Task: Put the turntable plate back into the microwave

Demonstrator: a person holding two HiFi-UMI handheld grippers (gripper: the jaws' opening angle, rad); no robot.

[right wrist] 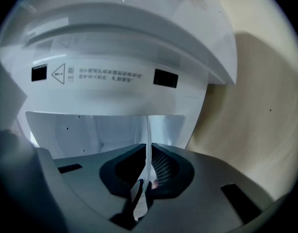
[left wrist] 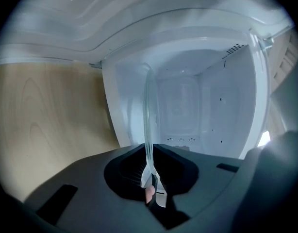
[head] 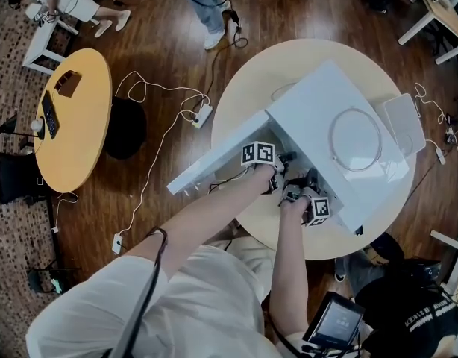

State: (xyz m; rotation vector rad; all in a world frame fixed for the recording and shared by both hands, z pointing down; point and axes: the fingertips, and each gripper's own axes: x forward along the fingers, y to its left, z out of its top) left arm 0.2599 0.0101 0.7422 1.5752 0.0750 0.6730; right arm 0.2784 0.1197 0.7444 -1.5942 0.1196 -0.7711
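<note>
Both grippers clamped on the clear round glass turntable plate point(left wrist: 149, 115) at the mouth of the boxy white microwave point(head: 318, 99)

The left gripper point(left wrist: 150, 160) has its jaws drawn in to a narrow slit on the plate's rim, and the glass shows edge-on as a thin upright line rising straight ahead of the pads. The right gripper point(right wrist: 148, 171) is nipped on the same plate in the same way (its jaws nearly together, glass between them). Just ahead of both grippers lies the open white cavity, and the plate is seen against it. The microwave's white door point(head: 214, 159) stands swung open, off to the left of the left gripper. The round pale wooden table point(head: 248, 80) carries the microwave and spreads below both grippers
</note>
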